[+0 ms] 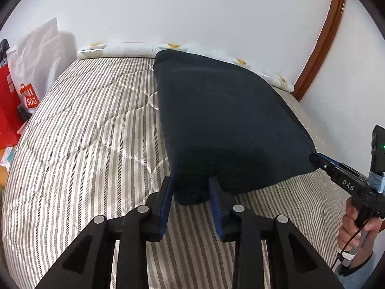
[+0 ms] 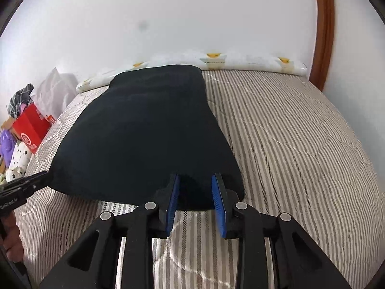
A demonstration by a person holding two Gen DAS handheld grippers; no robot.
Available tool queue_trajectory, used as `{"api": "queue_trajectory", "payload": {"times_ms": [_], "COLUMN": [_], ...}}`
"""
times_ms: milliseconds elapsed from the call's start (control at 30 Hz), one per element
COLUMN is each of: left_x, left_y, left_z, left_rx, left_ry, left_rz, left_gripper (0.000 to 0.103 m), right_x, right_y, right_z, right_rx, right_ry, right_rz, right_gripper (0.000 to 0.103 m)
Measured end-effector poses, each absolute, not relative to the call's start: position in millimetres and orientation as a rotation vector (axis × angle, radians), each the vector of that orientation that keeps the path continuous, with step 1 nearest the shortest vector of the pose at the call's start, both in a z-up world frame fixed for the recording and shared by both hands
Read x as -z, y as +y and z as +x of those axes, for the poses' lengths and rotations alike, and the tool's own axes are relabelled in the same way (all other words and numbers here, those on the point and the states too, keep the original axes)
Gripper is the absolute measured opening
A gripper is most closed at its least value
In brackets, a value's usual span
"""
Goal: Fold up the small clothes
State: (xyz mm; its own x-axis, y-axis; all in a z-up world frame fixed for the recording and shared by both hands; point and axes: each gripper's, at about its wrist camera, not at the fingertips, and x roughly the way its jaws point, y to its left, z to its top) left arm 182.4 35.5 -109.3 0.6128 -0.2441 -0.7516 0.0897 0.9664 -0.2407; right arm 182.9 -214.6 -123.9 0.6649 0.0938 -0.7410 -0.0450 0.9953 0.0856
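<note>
clearly soft and light, the cloth (image 1: 223, 118) lies on the bed (image 1: 91, 130), near edge lifted; left gripper (image 1: 191, 187) and right gripper (image 2: 197, 190) each pinch a near corner. hold corners, or it sags.

Dark garment (image 1: 223, 120): matt, soft-looking cloth. Under it, quilted striped bedspread (image 1: 91, 130), slight sheen. Left gripper (image 1: 191, 187): black matt plastic, blue ribbed pads (image 2: 173, 202), shiny metal pins.
</note>
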Motion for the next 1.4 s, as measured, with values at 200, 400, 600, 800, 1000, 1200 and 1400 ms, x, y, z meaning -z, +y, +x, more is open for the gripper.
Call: {"api": "queue_trajectory", "payload": {"times_ms": [200,400,600,800,1000,1200,1400], "left_x": [98.0,67.4,32.2,9.6,1.5,-8.1,-14.2], "left_y": [37.0,37.2,24.5,8.1,5.0,-3.1,-17.4], "left_z": [165.6,134.2,94.7,53.1,29.4,11.5,1.3], "left_rx": [0.15,0.136,0.138,0.13,0.07,0.069,0.069], "left_ry": [0.898,0.83,0.75,0.693,0.672,0.643,0.624], "left_rz": [-0.187,-0.182,-0.161,-0.111,-0.082,-0.063,-0.038], "left_gripper": [0.03,0.053,0.069,0.081,0.086,0.09,0.093], "right_x": [103.0,64.1,25.2,1.8,-0.8,-4.7,-11.8], "right_y": [-224.5,-231.4,-224.8,-212.6,-207.8,-213.4,-216.5], "right_z": [158.6,118.3,69.2,27.6,-4.9,-27.1,-42.1], "right_rx": [-0.053,-0.038,0.006,0.003,0.08,0.126,0.127], "right_ry": [0.833,0.763,0.694,0.665,0.633,0.621,0.6], "right_rz": [0.052,0.06,0.069,0.054,0.011,0.012,0.013], "right_gripper": [0.034,0.05,0.065,0.083,0.099,0.103,0.103]}}
